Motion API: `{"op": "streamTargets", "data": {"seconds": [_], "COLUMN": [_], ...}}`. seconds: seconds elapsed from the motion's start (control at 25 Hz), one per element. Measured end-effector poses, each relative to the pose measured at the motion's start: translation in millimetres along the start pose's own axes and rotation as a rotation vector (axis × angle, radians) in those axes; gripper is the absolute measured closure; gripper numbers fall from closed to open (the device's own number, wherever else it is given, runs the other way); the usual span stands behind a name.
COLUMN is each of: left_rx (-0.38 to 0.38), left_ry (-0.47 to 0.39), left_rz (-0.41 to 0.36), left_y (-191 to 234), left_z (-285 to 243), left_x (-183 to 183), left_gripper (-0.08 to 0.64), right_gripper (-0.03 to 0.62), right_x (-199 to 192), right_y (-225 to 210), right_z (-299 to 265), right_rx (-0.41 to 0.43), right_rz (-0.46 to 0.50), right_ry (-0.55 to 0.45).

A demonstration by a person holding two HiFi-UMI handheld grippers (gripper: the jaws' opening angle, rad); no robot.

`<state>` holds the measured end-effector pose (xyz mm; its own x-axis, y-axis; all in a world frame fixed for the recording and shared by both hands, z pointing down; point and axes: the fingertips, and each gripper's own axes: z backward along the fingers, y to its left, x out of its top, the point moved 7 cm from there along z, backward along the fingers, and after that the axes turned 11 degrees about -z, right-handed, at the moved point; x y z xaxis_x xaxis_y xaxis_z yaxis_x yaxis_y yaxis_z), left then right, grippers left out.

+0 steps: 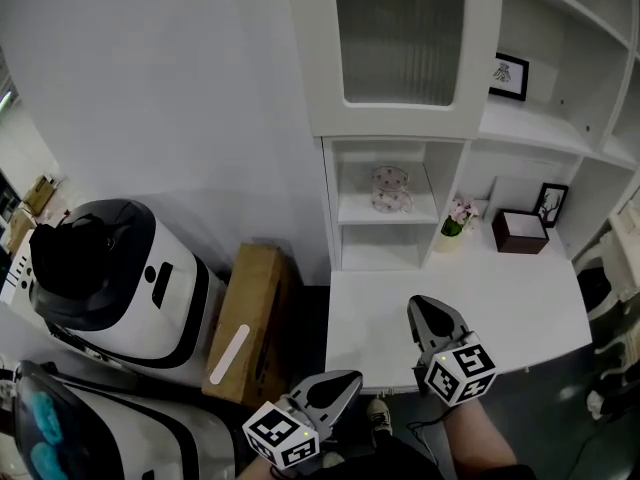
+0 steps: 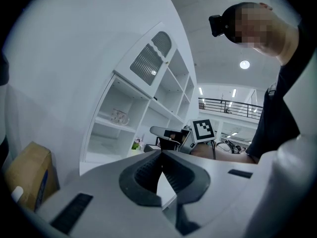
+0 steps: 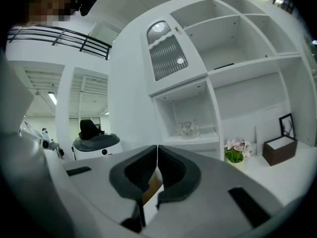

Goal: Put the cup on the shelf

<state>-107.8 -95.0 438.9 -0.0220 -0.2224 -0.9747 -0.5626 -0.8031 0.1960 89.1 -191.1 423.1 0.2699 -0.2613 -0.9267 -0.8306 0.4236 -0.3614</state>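
Observation:
A clear glass cup (image 1: 390,189) with a pinkish pattern stands on the middle board of the white shelf (image 1: 360,214), in the narrow open compartment. It also shows small in the left gripper view (image 2: 118,116) and the right gripper view (image 3: 189,129). My left gripper (image 1: 355,376) is low at the desk's near edge, jaws shut with nothing between them (image 2: 161,152). My right gripper (image 1: 415,303) hovers over the white desk (image 1: 500,308), far short of the cup, also shut and empty (image 3: 157,147).
A small potted plant (image 1: 453,224), a brown box (image 1: 519,232) and a picture frame (image 1: 550,203) stand at the back of the desk. A cardboard box (image 1: 250,323) and a white rounded machine (image 1: 110,278) sit on the floor to the left.

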Motion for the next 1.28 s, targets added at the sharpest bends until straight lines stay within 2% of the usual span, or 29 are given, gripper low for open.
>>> {"op": "streamTargets", "data": {"seconds": [0.44,0.72,1.0,1.28], "left_rx": [-0.010,-0.063,-0.106,-0.107], "left_ry": [-0.003,0.010,0.024,0.032], "left_rz": [-0.006,-0.008,-0.006,-0.009], "left_y": [-30.6,-55.4,-79.9,-100.2], "left_z": [55.3,83.6,104.5,115.6], "left_x": [-12.7,-28.1,-37.7,-40.8], "left_gripper": [0.555,0.555,0.555,0.555], "right_gripper": [0.586,0.586,0.586,0.586], "right_x": [-36.5,-60.2,-76.3,-88.8], "right_y": [74.0,113.4,140.7,155.0], "right_z": [61.4,106.6,145.6,180.1], "right_rx": [0.025,0.017,0.004,0.012], "right_rz": [-0.004,-0.005,0.001,0.003], "right_ry": [0.020,0.022,0.043,0.074]}}
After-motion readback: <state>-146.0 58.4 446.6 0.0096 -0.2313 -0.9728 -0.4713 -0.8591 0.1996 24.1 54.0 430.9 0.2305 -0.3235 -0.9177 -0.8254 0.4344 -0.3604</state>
